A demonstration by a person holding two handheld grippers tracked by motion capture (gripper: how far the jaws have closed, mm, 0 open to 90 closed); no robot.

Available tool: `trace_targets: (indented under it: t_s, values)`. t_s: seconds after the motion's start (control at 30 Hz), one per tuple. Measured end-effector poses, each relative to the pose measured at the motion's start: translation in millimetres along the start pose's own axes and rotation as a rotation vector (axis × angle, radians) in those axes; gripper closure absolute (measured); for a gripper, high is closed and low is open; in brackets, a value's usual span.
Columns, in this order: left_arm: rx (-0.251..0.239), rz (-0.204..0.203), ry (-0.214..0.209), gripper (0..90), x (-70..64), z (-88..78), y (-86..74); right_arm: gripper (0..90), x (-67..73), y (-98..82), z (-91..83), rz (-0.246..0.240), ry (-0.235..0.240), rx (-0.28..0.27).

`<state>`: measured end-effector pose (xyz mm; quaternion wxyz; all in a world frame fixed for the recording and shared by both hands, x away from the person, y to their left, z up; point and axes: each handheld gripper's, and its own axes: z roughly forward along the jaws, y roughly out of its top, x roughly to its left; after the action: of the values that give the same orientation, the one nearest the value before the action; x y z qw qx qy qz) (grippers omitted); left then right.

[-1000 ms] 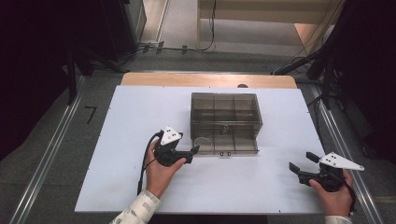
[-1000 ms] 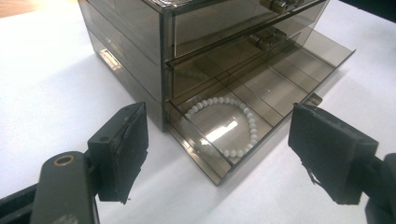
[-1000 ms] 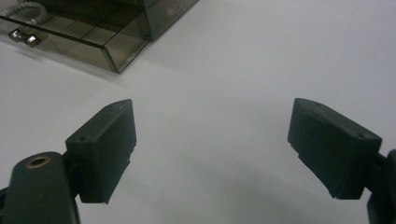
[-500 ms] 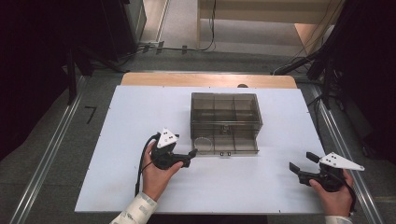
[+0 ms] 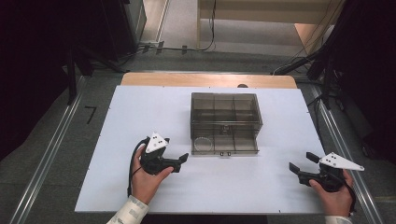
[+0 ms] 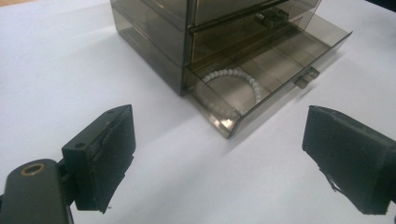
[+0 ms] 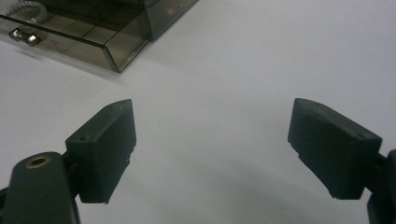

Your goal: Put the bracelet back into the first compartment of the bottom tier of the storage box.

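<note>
A smoky clear drawer box (image 5: 224, 109) stands mid-table. Its bottom drawer (image 5: 233, 148) is pulled out toward me, and a white bead bracelet (image 5: 202, 143) lies in the drawer's left end. My left gripper (image 5: 182, 161) hovers just left of the drawer's front corner. Its jaws have just been opening and nothing is between them. In the left gripper view the gripper (image 6: 219, 158) faces the drawer (image 6: 280, 88) and the bracelet (image 6: 233, 74). Over bare table at the front right, my right gripper (image 5: 301, 162) is open and holds nothing; its view (image 7: 212, 149) has the drawer corner (image 7: 112, 51) far off.
The white tabletop (image 5: 116, 140) stretches out left, right and in front of the box. A wooden strip (image 5: 163, 79) runs along its far edge. Metal rails (image 5: 46, 158) flank the table on the floor. Small metal handles (image 6: 306, 77) sit on the drawer fronts.
My left gripper has drawn back from the drawer, to the left and toward the front edge, and its jaws stand wider. The right gripper has stayed in place.
</note>
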<state>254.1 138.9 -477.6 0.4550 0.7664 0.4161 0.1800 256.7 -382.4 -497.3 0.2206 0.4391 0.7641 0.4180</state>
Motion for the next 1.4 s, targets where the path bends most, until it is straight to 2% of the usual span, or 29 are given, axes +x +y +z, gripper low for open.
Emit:
trace_targets:
  t_s: [0.27, 0.7, 1.23, 1.4]
  values:
    - [-0.025, -0.002, -0.018, 5.0, 3.8, -14.5, -4.9, 13.7, -0.1, 0.0, -0.4, 0.001, -0.001, -0.003]
    - [-0.064, -0.021, 0.015, 4.9, 17.7, -41.7, -18.4, 13.7, 0.6, 0.2, 0.2, -0.005, -0.003, 0.003]
    - [-0.065, -0.035, -0.024, 3.2, 34.3, -62.1, -33.5, 13.6, 0.4, -0.2, -0.3, -0.004, -0.002, 0.002]
    - [-0.065, -0.044, -0.013, 3.2, 38.5, -68.6, -38.5, 13.6, 0.8, 0.0, -0.1, -0.005, -0.004, 0.002]
